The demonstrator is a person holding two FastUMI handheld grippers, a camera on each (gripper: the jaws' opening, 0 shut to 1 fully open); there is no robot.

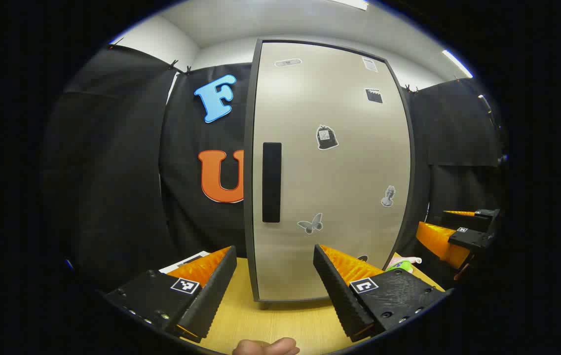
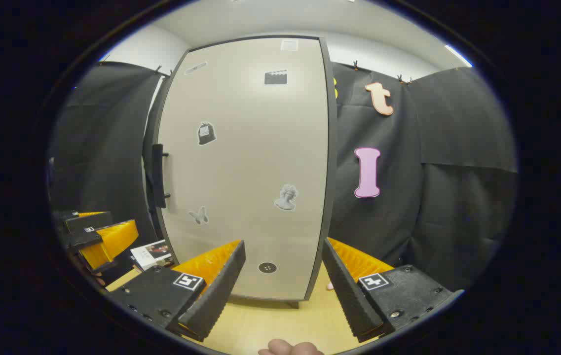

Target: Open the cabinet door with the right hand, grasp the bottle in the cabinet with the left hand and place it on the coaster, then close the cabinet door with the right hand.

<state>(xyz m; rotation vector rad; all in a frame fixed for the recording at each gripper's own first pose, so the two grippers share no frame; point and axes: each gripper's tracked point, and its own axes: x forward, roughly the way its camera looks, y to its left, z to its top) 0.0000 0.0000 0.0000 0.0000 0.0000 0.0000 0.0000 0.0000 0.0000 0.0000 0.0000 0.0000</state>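
the cabinet door (image 1: 329, 167) is closed, its black handle (image 1: 271, 182) untouched. left gripper (image 1: 274, 288) and right gripper (image 2: 282, 286) hover over the desk (image 1: 280, 320), jaws wide and empty.

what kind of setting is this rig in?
Likely a staged recording booth, not a real home: black cloth walls, a small cabinet with its door shut on a wooden table, office-style ceiling lights.

No readable text on the cabinet door (image 1: 329, 167) (stickers illegible).
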